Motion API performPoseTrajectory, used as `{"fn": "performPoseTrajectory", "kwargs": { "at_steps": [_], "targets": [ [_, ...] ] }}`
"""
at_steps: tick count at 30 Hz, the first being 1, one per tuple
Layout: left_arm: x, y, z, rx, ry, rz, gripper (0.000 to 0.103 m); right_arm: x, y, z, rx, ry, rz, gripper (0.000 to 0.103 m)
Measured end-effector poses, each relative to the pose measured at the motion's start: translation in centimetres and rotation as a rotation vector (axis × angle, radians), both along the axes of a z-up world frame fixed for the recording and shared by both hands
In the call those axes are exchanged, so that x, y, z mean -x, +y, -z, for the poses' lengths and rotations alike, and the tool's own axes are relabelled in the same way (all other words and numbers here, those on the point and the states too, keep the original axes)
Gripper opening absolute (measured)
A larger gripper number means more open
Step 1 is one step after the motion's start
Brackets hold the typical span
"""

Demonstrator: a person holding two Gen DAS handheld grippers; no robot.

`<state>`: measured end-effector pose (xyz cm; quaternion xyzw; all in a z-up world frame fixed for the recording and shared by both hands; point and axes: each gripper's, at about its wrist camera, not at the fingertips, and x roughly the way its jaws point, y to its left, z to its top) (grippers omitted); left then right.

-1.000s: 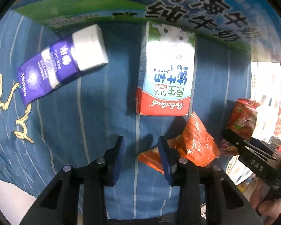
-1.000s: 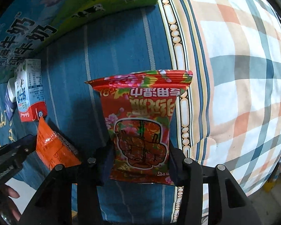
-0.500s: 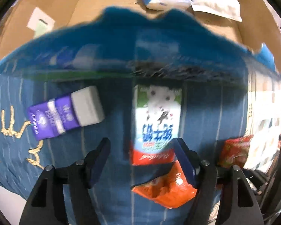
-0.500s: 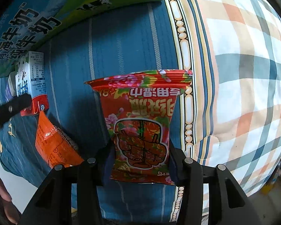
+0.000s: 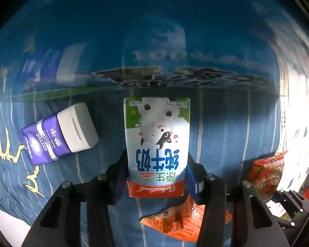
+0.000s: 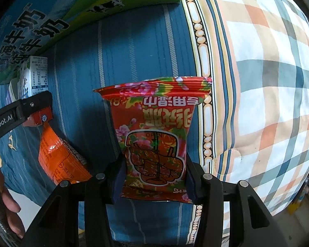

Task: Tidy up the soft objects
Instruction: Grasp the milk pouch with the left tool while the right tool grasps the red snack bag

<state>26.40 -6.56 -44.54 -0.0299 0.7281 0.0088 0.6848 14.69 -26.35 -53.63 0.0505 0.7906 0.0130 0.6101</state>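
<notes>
I judge this the pick-up step: my left gripper is clamped on the milk carton's lower end on the bed, my right gripper pinches the red snack packet. Next, both need lifting toward the cardboard box ahead.
</notes>
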Motion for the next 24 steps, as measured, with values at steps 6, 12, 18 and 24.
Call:
{"fn": "performPoseTrajectory", "kwargs": {
  "at_steps": [6, 12, 18, 24],
  "targets": [
    [5.0, -2.6, -0.7, -0.008, -0.096, -0.008, 0.045, 1.0, 1.0, -0.7, -0.004, -0.022, -0.034, 0.049],
    [8.7, -2.5, 0.5, -0.052, -0.054, 0.018, 0.045, 2.1, 2.5, -1.2, -0.01, -0.015, -0.096, 0.049],
    [8.6, -2.7, 0.9, -0.045, -0.056, 0.006, 0.045, 2.6, 3.5, -0.4, 0.006, 0.008, -0.11, 0.05],
    [7.7, 0.3, 0.6, -0.007, -0.082, -0.035, 0.044, 2.1, 4.3, -0.5, 0.019, 0.017, -0.137, 0.049]
  ]
}}
